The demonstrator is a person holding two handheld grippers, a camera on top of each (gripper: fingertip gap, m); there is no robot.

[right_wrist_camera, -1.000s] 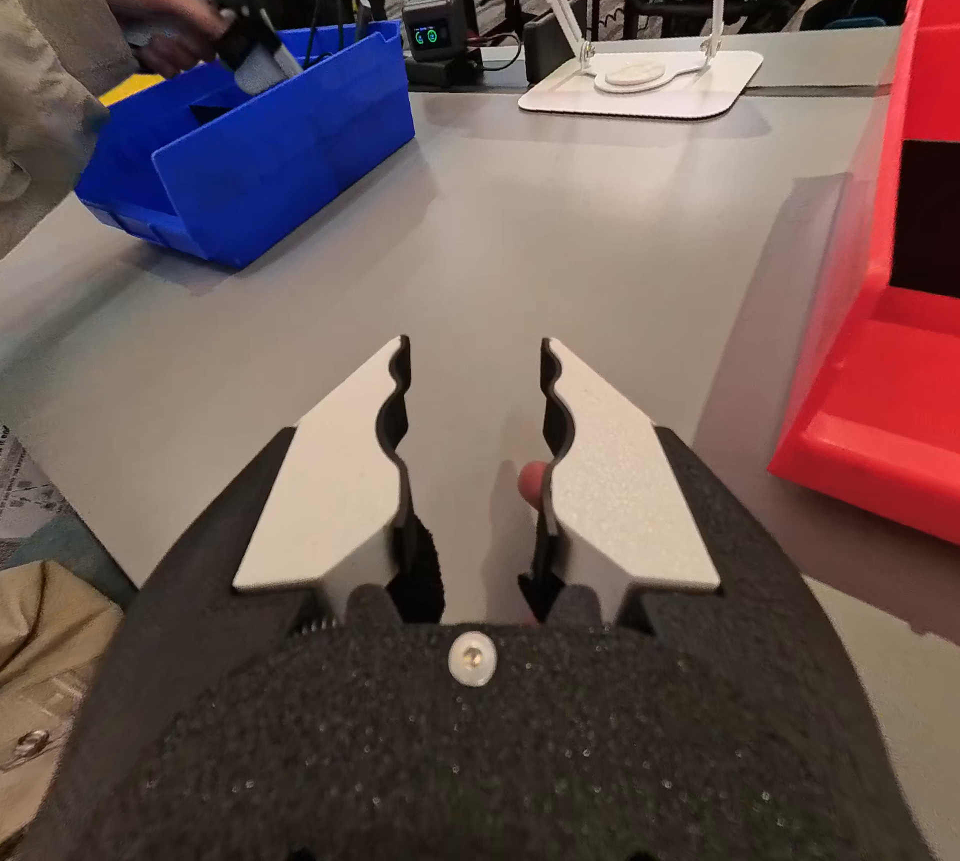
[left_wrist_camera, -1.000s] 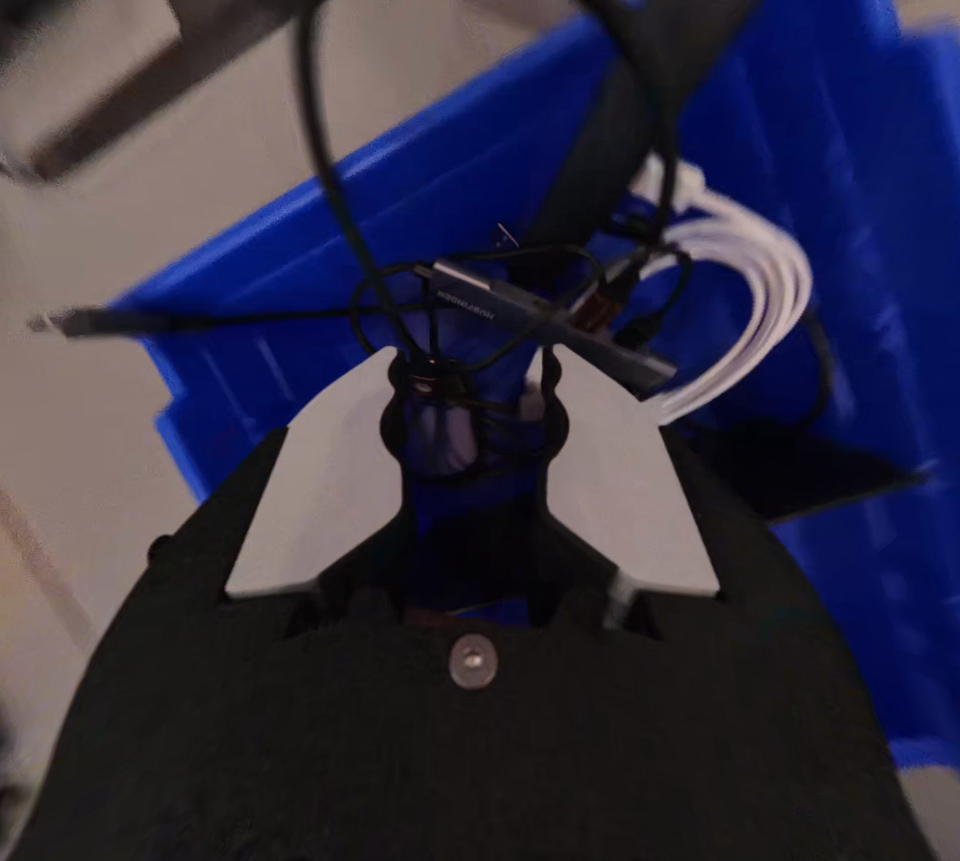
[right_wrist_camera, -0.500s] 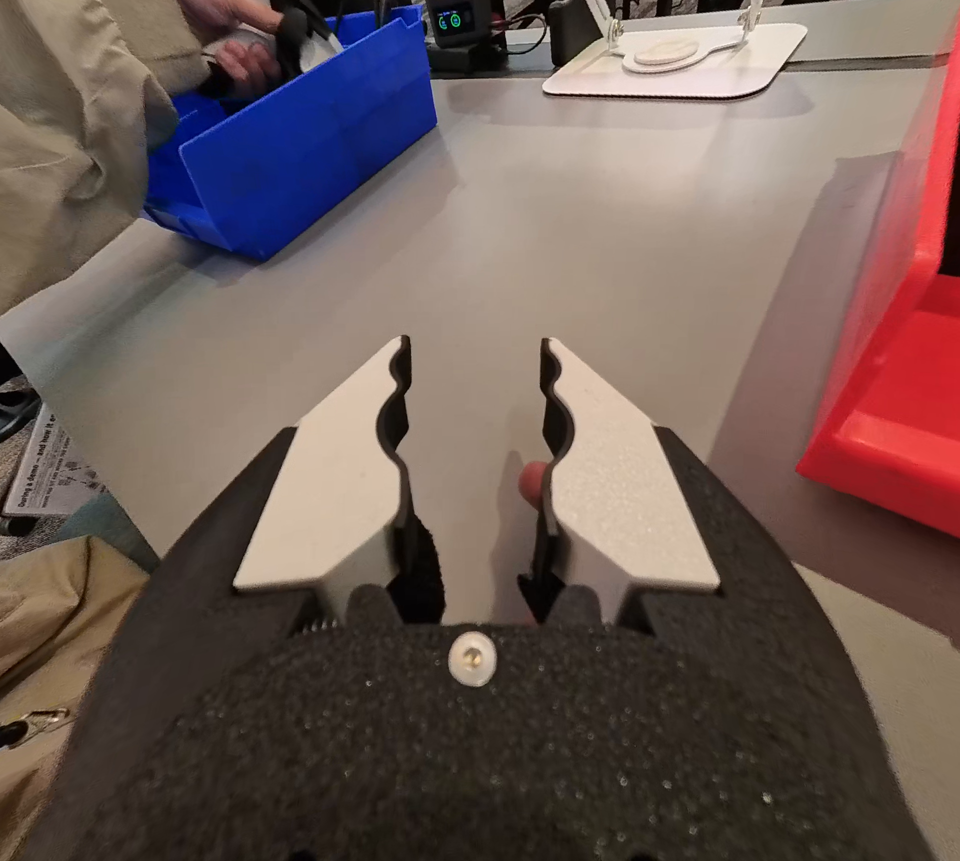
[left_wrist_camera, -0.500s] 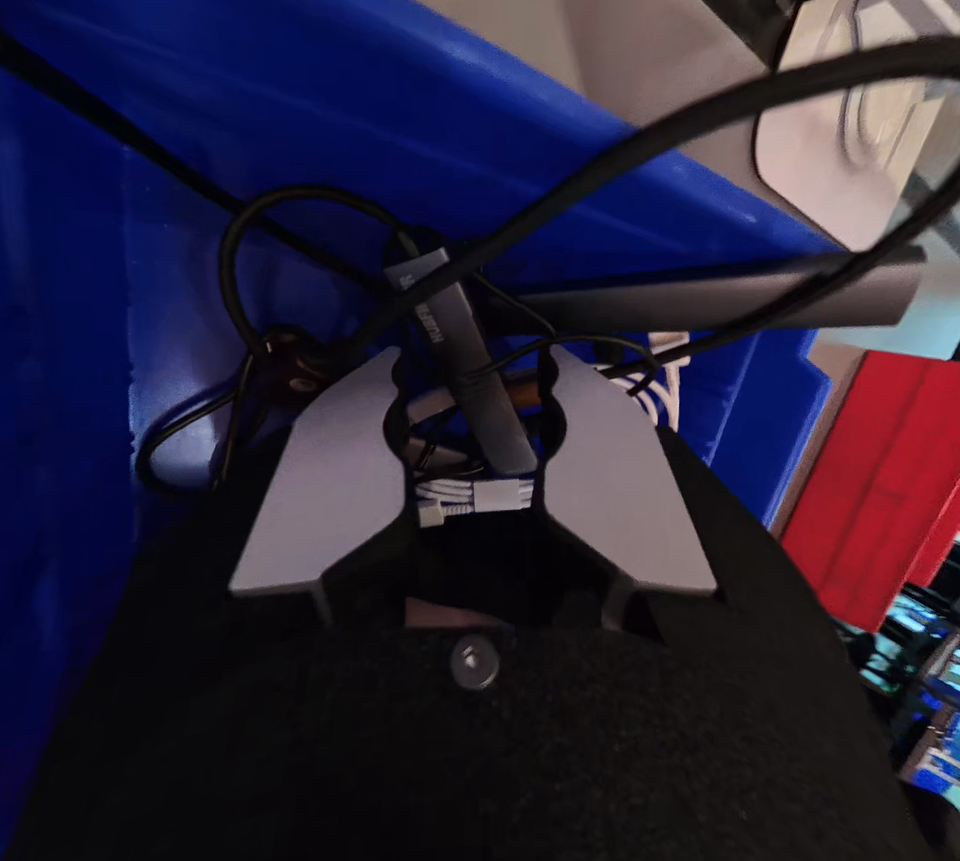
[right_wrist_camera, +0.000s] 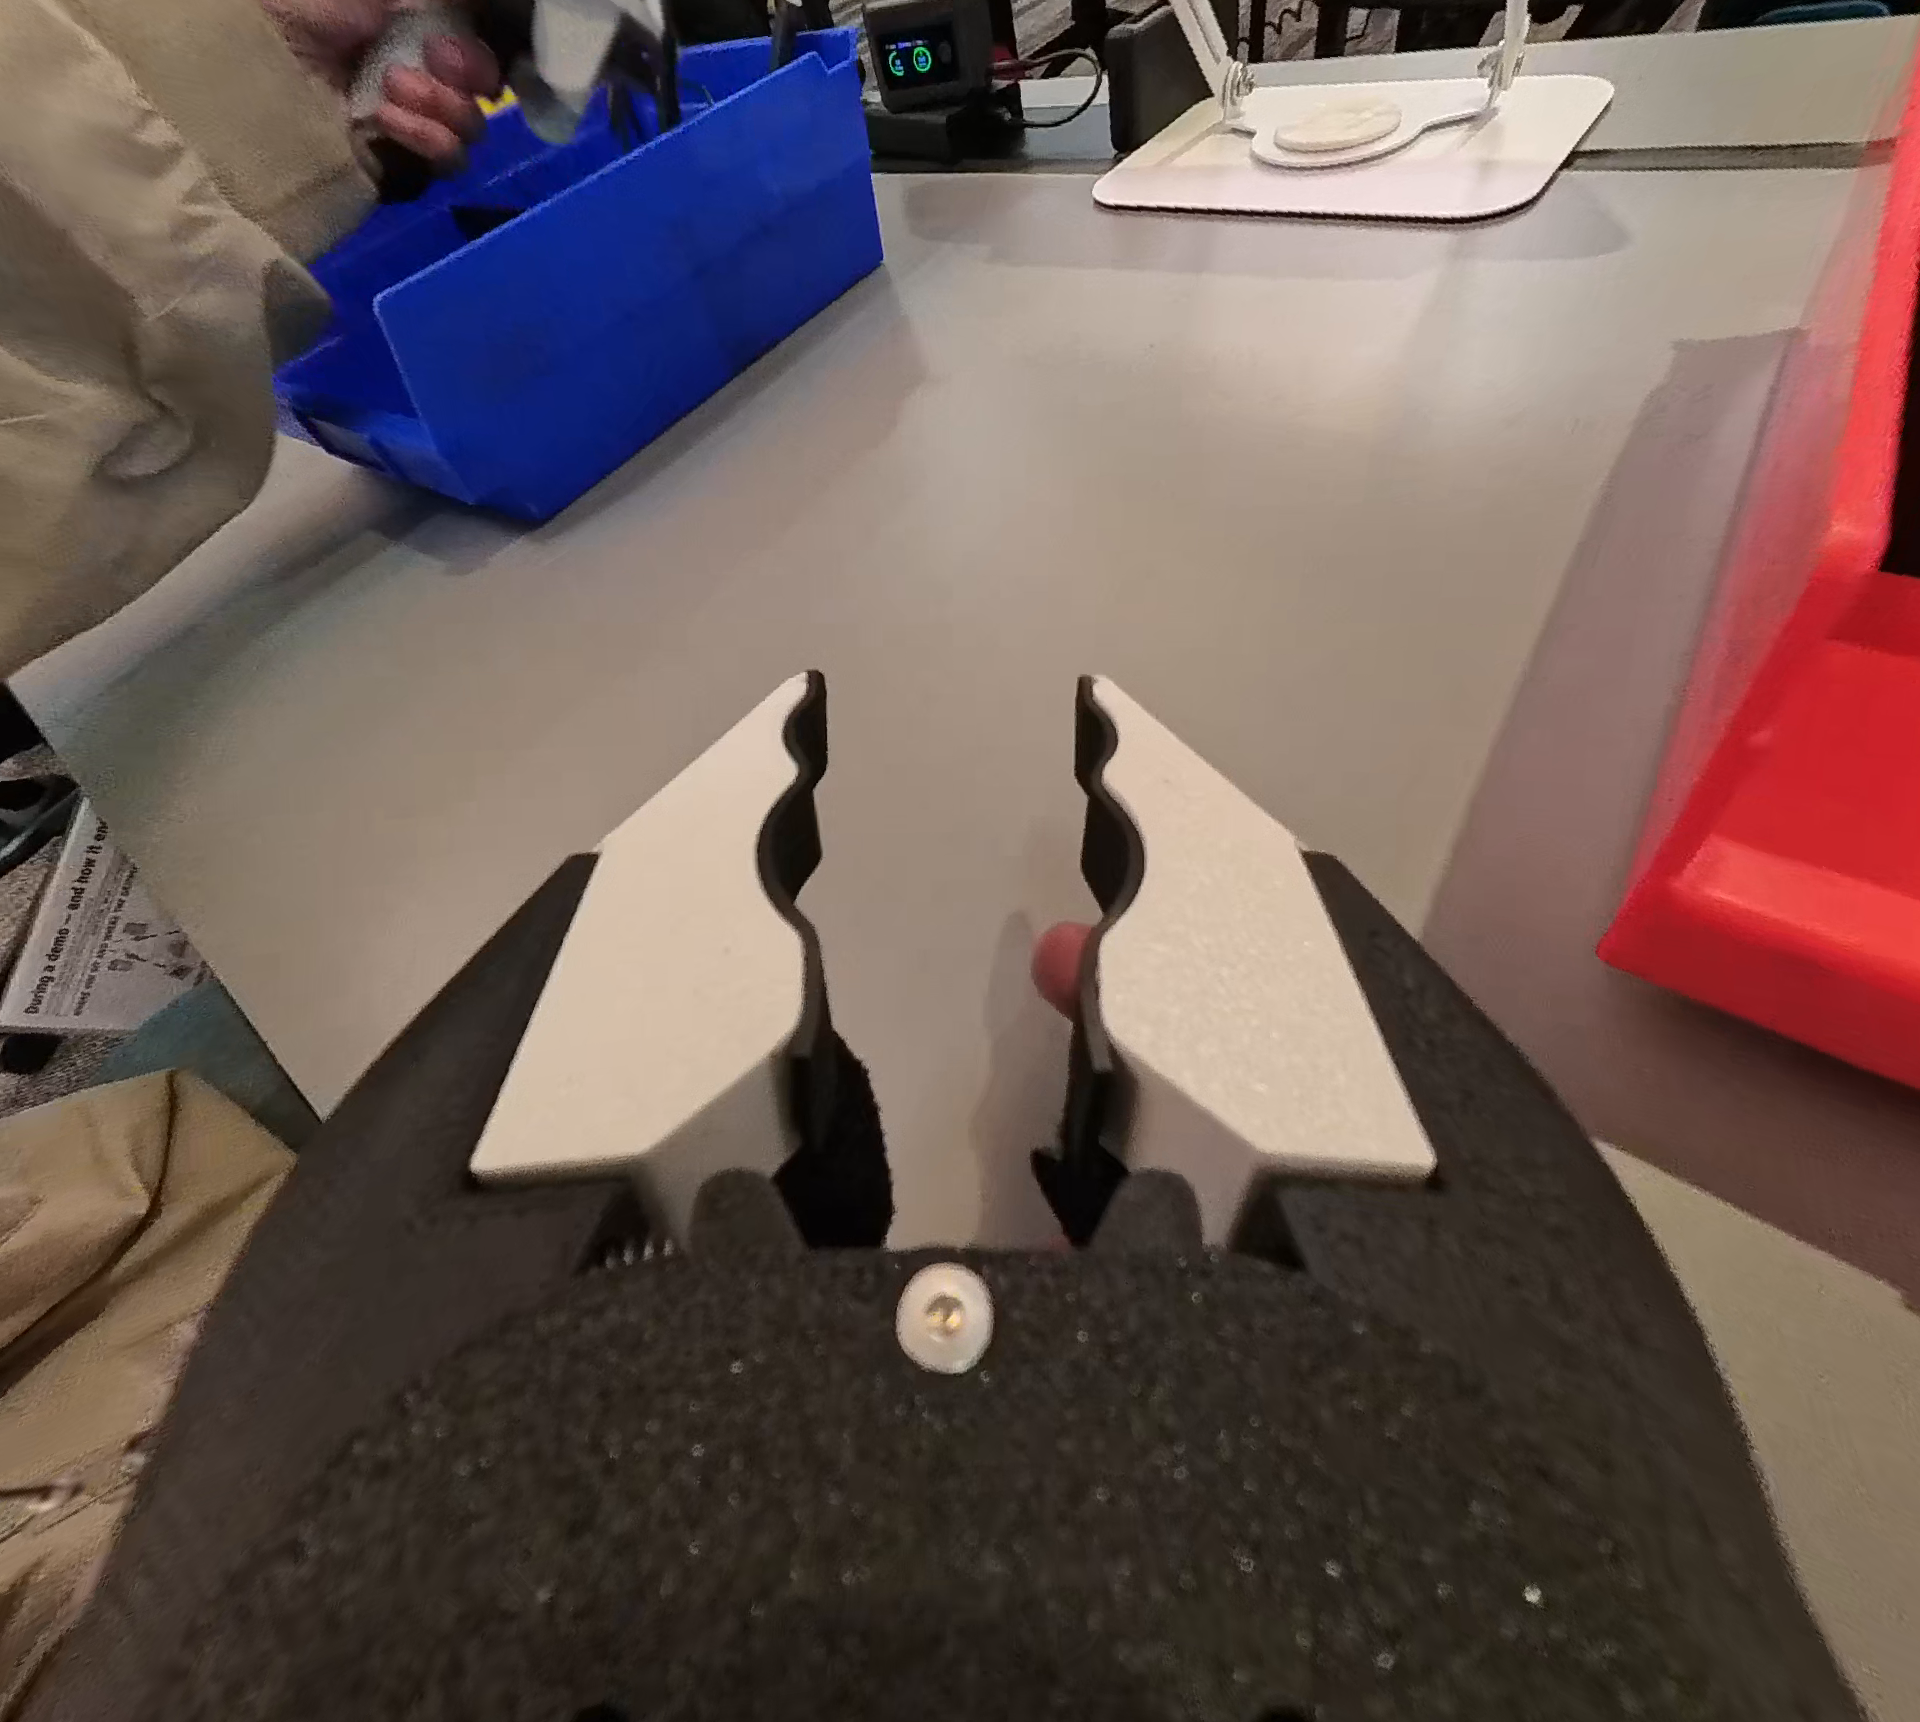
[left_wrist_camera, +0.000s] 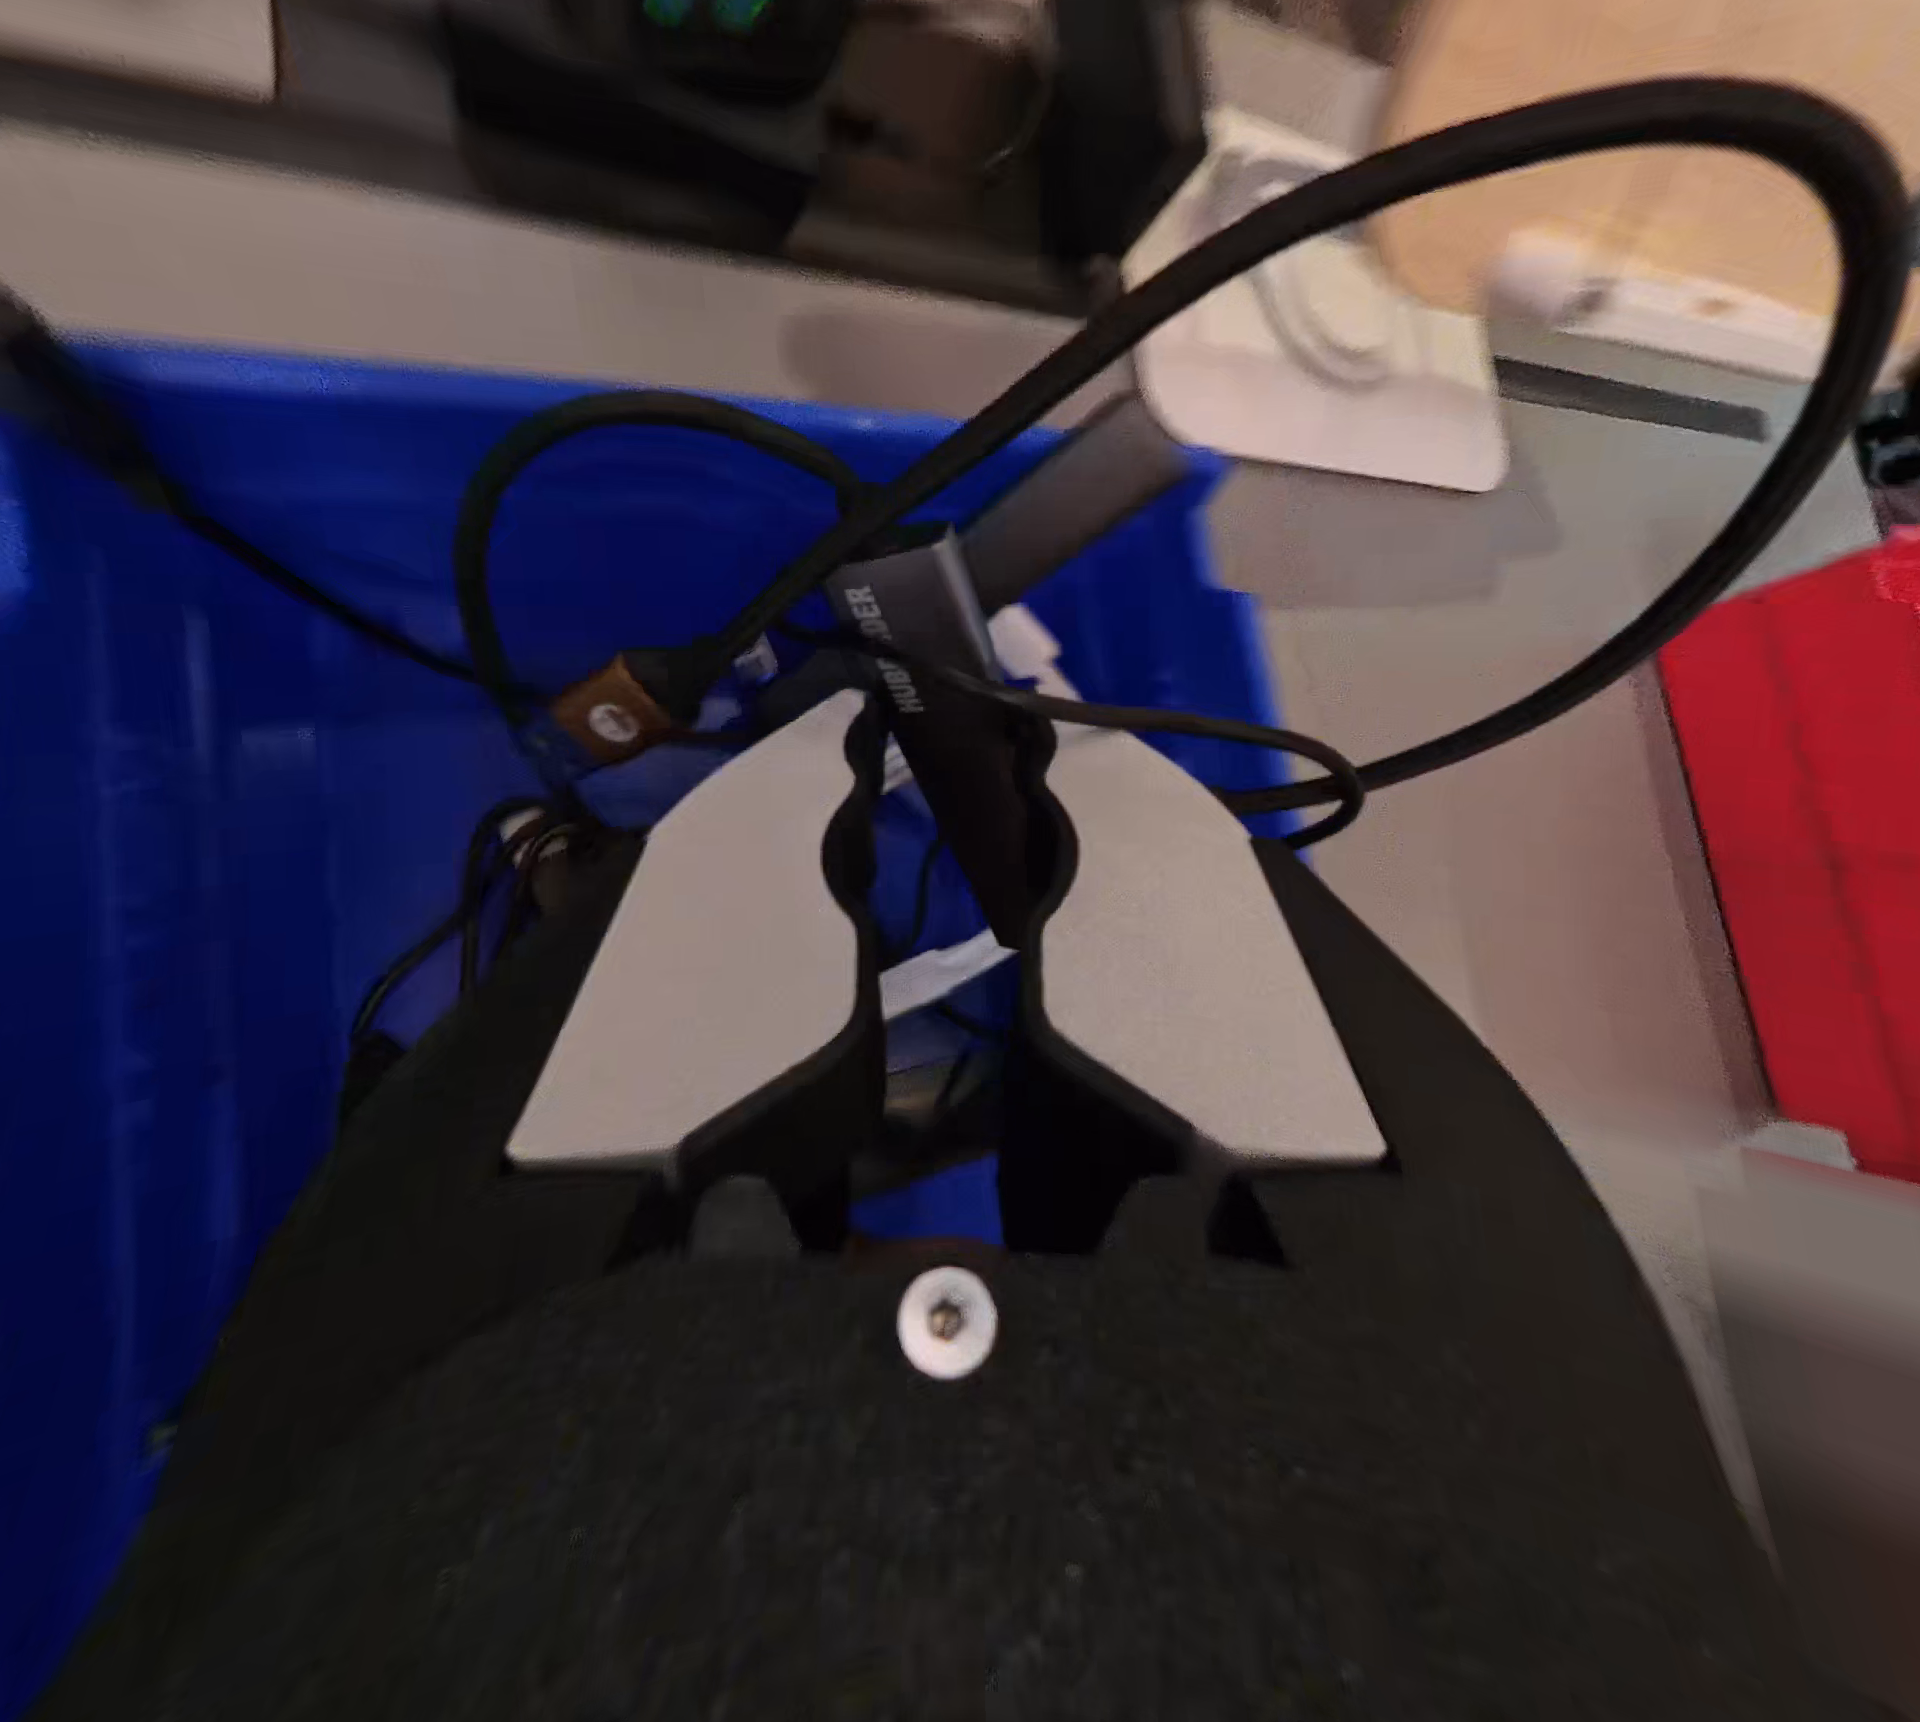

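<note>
In the left wrist view my left gripper (left_wrist_camera: 951, 727) is over the blue bin (left_wrist_camera: 260, 737), its jaws narrowed on a slim grey hub adapter (left_wrist_camera: 914, 623) that runs slantwise between the pads. Black cables (left_wrist_camera: 1558, 145) loop off the adapter, and a brown-ended plug (left_wrist_camera: 608, 716) hangs by the left finger. A second grey adapter (left_wrist_camera: 1081, 477) lies behind it. White cable (left_wrist_camera: 945, 966) shows below. In the right wrist view my right gripper (right_wrist_camera: 951, 696) is open and empty above the grey table (right_wrist_camera: 1143, 477). The left gripper (right_wrist_camera: 582, 51) shows there above the blue bin (right_wrist_camera: 623, 301).
A red bin (right_wrist_camera: 1818, 841) stands at the right of the table. A white stand base (right_wrist_camera: 1351, 155) and a small black device with a green display (right_wrist_camera: 920, 57) are at the back. A person's sleeve (right_wrist_camera: 125, 270) is at the left. Across from one pair of fingers to the other is roughly 45 cm.
The left jaws have closed from wide open onto the grey adapter, and the gripper has tilted up from inside the bin. The right gripper has stayed open and hardly moved.
</note>
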